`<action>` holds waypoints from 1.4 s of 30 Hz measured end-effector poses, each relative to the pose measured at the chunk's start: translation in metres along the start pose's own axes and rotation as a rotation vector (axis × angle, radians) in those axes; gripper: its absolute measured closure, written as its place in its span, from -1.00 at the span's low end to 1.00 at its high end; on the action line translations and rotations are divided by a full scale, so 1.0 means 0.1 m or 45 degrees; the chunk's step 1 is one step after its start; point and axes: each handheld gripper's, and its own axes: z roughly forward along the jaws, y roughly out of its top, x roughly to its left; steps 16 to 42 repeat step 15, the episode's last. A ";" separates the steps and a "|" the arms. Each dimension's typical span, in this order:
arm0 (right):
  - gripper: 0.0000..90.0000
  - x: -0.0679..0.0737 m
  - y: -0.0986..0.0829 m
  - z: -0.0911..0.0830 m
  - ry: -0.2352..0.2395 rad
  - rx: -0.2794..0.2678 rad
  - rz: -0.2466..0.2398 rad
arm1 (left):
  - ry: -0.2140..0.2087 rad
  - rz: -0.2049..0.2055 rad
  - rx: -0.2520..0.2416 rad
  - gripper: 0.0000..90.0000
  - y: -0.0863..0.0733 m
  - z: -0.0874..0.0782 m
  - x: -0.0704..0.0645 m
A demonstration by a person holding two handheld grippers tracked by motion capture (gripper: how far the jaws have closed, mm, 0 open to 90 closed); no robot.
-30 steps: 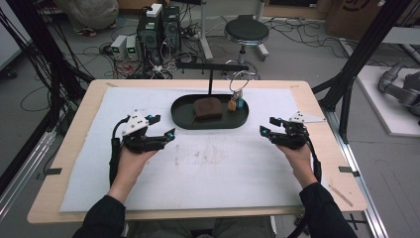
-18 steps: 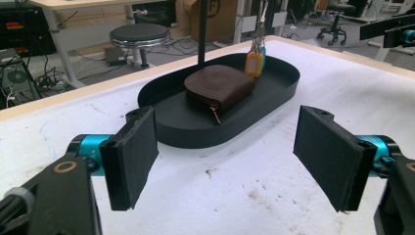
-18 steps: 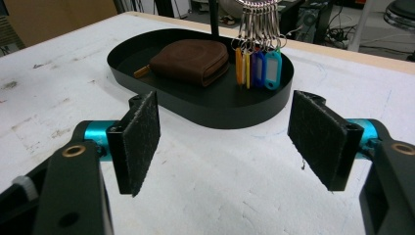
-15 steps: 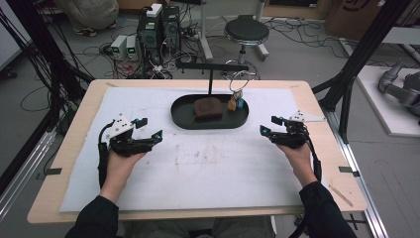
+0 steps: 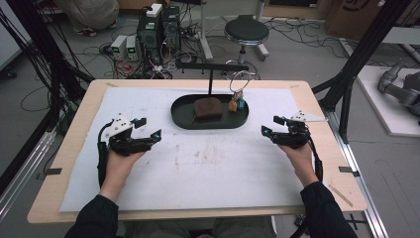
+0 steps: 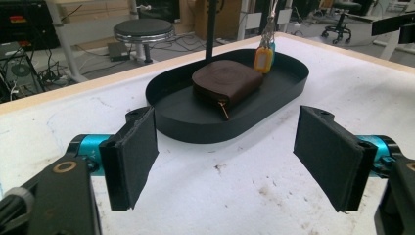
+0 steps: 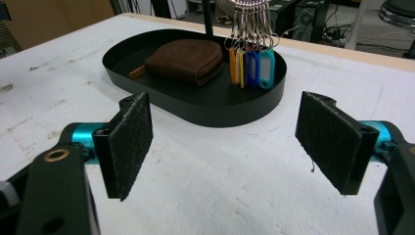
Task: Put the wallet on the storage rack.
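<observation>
A black oval tray (image 5: 218,123) lies at the far middle of the table. In it rests a brown zip wallet (image 5: 207,107), and coloured key tags (image 5: 236,104) hang on rings from a black stand (image 5: 210,74). My left gripper (image 5: 148,127) hovers open to the tray's left, pointing toward it. My right gripper (image 5: 270,125) stays open on the tray's right. In the left gripper view the open gripper (image 6: 227,142) frames the tray (image 6: 195,132) and wallet (image 6: 227,83). In the right gripper view the open gripper (image 7: 225,142) faces the tray (image 7: 220,115), wallet (image 7: 183,61) and tags (image 7: 249,66).
A stained white mat (image 5: 208,168) covers the wooden table (image 5: 79,210). Beyond the far edge stand a black stool (image 5: 246,30) and computer boxes (image 5: 157,25) among floor cables. Black frame posts (image 5: 354,64) rise beside the table's right corner.
My left gripper has moved left, away from the tray, and stays open. The right gripper has held its place.
</observation>
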 end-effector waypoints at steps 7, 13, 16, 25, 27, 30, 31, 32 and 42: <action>-0.51 0.02 0.00 0.04 0.007 0.015 -0.018 | 0.023 -0.009 0.003 -0.46 -0.02 -0.04 0.05; -0.51 0.02 0.00 0.04 0.009 0.018 -0.020 | 0.028 -0.018 0.011 -0.46 -0.03 -0.04 0.08; -0.51 0.01 -0.01 0.04 0.009 0.019 -0.020 | 0.025 -0.022 0.010 -0.46 -0.03 -0.03 0.09; -0.51 0.01 -0.01 0.04 0.009 0.019 -0.020 | 0.025 -0.022 0.010 -0.46 -0.03 -0.03 0.09; -0.51 0.01 -0.01 0.04 0.009 0.019 -0.020 | 0.025 -0.022 0.010 -0.46 -0.03 -0.03 0.09; -0.51 0.01 -0.01 0.04 0.009 0.019 -0.020 | 0.025 -0.022 0.010 -0.46 -0.03 -0.03 0.09; -0.51 0.01 -0.01 0.04 0.009 0.019 -0.020 | 0.025 -0.022 0.010 -0.46 -0.03 -0.03 0.09; -0.51 0.01 -0.01 0.04 0.009 0.019 -0.020 | 0.025 -0.022 0.010 -0.46 -0.03 -0.03 0.09; -0.51 0.01 -0.01 0.04 0.009 0.019 -0.020 | 0.025 -0.022 0.010 -0.46 -0.03 -0.03 0.09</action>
